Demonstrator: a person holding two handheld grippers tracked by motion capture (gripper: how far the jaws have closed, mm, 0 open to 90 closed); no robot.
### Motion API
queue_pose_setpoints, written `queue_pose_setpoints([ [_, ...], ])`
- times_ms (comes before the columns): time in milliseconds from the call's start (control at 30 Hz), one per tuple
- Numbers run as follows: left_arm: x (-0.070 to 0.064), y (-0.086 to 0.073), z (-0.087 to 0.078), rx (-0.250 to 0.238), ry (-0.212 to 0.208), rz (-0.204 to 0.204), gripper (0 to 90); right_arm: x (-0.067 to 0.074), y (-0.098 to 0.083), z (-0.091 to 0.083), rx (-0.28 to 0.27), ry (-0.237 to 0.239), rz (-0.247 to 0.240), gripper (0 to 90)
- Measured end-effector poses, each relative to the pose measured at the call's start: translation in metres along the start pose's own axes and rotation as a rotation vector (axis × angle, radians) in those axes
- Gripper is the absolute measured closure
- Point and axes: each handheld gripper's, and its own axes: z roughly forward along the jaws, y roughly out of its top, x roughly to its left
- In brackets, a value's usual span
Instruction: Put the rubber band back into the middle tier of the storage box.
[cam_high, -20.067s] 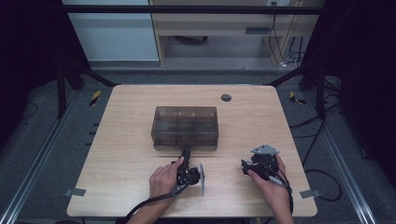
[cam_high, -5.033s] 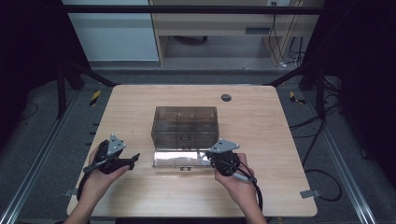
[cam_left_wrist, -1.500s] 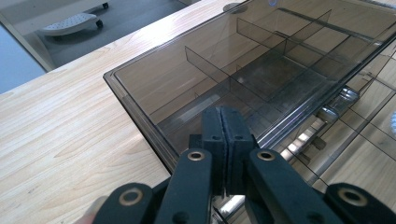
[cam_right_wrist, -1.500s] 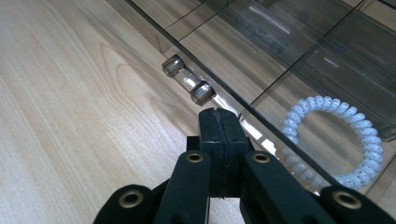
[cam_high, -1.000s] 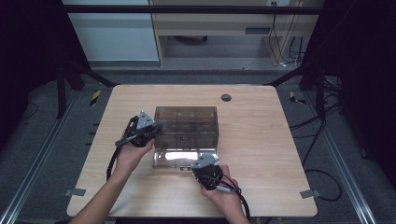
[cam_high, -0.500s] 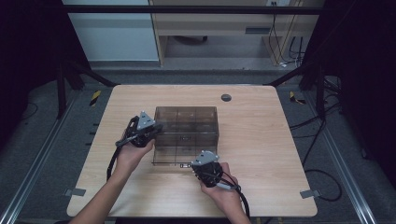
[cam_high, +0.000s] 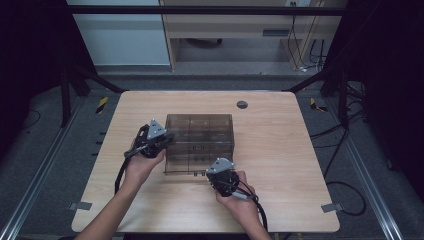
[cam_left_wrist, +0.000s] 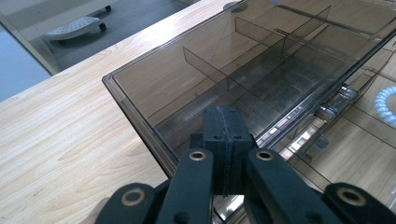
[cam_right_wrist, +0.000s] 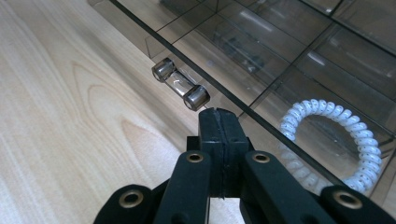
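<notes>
I am holding the right gripper with its jaws pressed flat together and nothing between them, the tips sitting just short of the clear bar handle on the drawer front. Compared with a second ago the drawer is standing much less far out of the smoky storage box: the pale tray that was reaching toward my near side is now almost flush with the box front, so I judge the closing push nearly finished, with perhaps a last nudge on the handle left. A white coiled band is lying inside the drawer, seen through its tinted wall. The left gripper, also fully closed and empty, is bracing against the left wall of the box near its top rim, and it is sitting where it was a second ago, so the box is keeping its place while the drawer slides. In the high view the left gripper is at the box's left side and the right gripper at its near edge. The box is resting mid-table on a pale wood tabletop, with a small dark round grommet toward the far side. Beyond the table, grey floor, black frame legs and trailing cables are showing under a pale cabinet.
</notes>
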Motion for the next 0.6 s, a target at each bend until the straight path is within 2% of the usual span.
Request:
queue_pose_setpoints([
  [67, -0.0005, -0.0003, 0.0004, -0.008, -0.001, -0.011, 89.4, -0.0023, 0.0022, 0.0012, 0.0, -0.002, 0.008, 90.0],
  [367, -0.0005, -0.0008, 0.0002, -0.009, 0.001, -0.003, 89.4, -0.0069, 0.006, 0.0028, -0.011, -0.014, 0.006, 90.0],
  [400, -0.0026, -0.0016, -0.0016, 0.01, 0.013, -0.032, 89.4, -0.0071, 0.0058, 0.0028, -0.012, -0.015, 0.006, 90.0],
  [433, -0.0007, -0.0009, -0.0001, -0.009, 0.0, -0.002, 89.3, -0.0072, 0.0056, 0.0026, -0.014, -0.016, 0.005, 90.0],
  [467, -0.0014, -0.0012, -0.0015, 0.008, 0.008, -0.01, 89.4, -0.0071, 0.0056, 0.0025, -0.014, -0.017, 0.005, 90.0],
  [500, -0.0008, -0.0009, -0.0005, -0.006, 0.001, 0.003, 89.4, -0.0071, 0.0055, 0.0025, -0.014, -0.018, 0.005, 90.0],
  [600, -0.001, -0.0009, -0.0004, -0.006, 0.001, 0.003, 89.4, -0.0067, 0.0049, 0.0024, -0.01, -0.022, 0.005, 90.0],
])
